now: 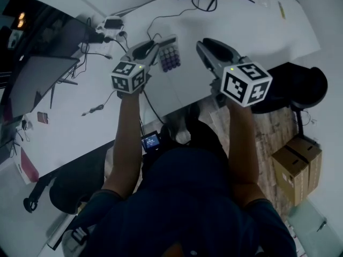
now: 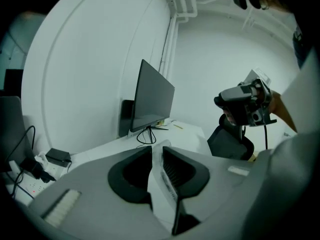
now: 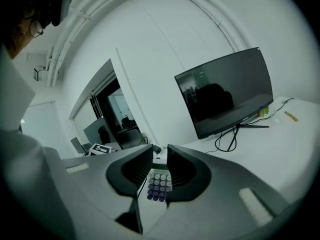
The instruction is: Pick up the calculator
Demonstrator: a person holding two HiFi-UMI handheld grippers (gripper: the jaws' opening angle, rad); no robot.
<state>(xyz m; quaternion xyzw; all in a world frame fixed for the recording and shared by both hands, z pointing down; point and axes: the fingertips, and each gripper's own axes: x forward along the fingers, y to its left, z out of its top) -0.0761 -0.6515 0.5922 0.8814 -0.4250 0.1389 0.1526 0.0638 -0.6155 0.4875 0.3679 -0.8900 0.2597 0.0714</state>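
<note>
The calculator (image 1: 169, 55), grey with purple keys, hangs above the white desk (image 1: 252, 31), and my left gripper (image 1: 155, 50) is shut on its left edge. In the left gripper view it shows edge-on as a thin pale slab (image 2: 162, 181) pinched between the dark pads of the left gripper (image 2: 157, 151). My right gripper (image 1: 200, 44) is held just to the calculator's right and does not touch it. Its jaws stand a narrow gap apart in the right gripper view (image 3: 160, 153), with nothing between them. The calculator's keys (image 3: 159, 185) show through that gap.
A dark monitor (image 3: 225, 91) stands at the back of the desk with cables under it. A power strip with plugs (image 1: 110, 25) and a second screen (image 1: 37, 79) lie to the left. A black office chair (image 1: 295, 87) and cardboard boxes (image 1: 297, 165) stand on the right.
</note>
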